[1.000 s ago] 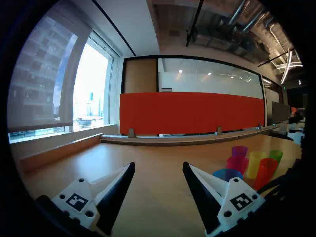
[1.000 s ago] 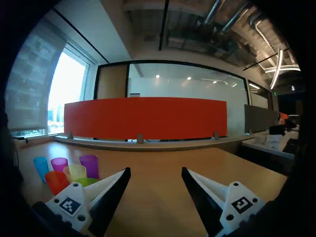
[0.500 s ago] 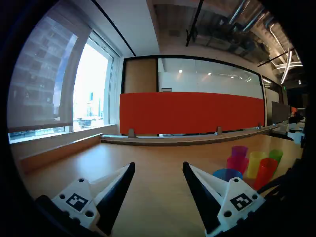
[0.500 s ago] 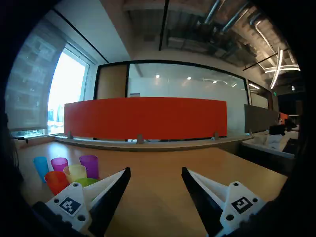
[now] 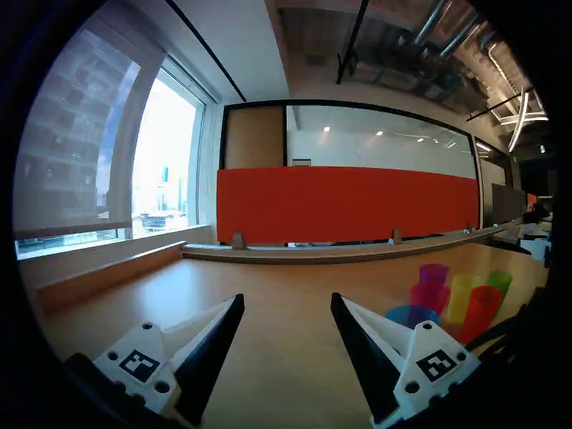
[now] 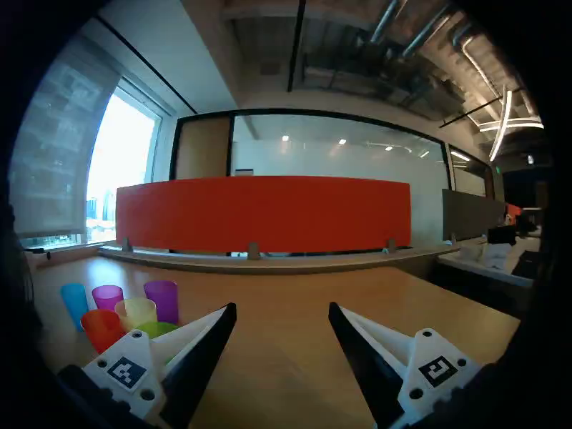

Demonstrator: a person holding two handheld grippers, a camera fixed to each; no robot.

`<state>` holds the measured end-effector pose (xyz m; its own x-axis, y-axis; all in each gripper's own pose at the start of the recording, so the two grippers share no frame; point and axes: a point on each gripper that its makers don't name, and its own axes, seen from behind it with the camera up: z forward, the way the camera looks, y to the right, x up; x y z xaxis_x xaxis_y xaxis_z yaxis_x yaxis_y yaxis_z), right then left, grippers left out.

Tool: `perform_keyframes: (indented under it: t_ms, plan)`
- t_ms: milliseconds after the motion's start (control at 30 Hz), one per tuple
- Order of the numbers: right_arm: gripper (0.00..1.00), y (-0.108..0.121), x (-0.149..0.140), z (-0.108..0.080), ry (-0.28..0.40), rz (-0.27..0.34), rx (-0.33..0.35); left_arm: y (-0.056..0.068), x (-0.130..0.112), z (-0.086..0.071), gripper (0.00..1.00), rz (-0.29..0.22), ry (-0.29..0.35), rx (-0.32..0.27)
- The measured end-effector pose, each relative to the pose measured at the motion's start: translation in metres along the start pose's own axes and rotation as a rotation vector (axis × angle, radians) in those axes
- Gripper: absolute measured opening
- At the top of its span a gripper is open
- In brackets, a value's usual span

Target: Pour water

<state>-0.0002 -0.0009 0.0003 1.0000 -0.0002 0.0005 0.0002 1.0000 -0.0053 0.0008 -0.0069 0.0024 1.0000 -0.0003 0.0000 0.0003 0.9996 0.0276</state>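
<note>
Several coloured plastic cups stand in a cluster on the wooden table (image 5: 286, 286). In the left gripper view they sit at the right: a blue cup (image 5: 409, 315), a pink cup (image 5: 429, 296), a purple cup (image 5: 433, 274), a yellow cup (image 5: 462, 294), a red cup (image 5: 480, 312) and a green cup (image 5: 499, 282). My left gripper (image 5: 286, 307) is open, low over the table, left of the cups. In the right gripper view the same cluster sits at the left: blue cup (image 6: 74, 300), red cup (image 6: 101, 327), yellow cup (image 6: 137, 312), purple cup (image 6: 161, 299). My right gripper (image 6: 281, 314) is open, right of them.
A red divider panel (image 5: 347, 204) runs along the table's far edge (image 6: 264, 266). A large window (image 5: 161, 175) and a wooden ledge lie to the left. Another desk with objects (image 6: 493, 257) stands to the far right.
</note>
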Motion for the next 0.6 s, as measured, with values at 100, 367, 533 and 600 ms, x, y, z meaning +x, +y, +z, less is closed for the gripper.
perform_keyframes:
  t_ms: [100,367,533,600]
  plan:
    - [1.0,0.0,0.0001,-0.0001,0.0,0.0,0.0,0.0001,-0.0001,-0.0001,0.89,0.0,0.0,0.0]
    - [1.0,0.0004,-0.0003,0.0,0.0,0.0,0.0,0.0002,0.0009,-0.0002,0.89,0.0,0.0,0.0]
    - [1.0,0.0002,-0.0001,0.0001,0.0,0.0,0.0,0.0003,0.0013,-0.0004,0.89,-0.001,0.0,0.0]
    - [1.0,0.0001,0.0001,0.0,0.0,0.0,0.0,0.0,0.0015,-0.0004,0.9,-0.001,0.0,0.0]
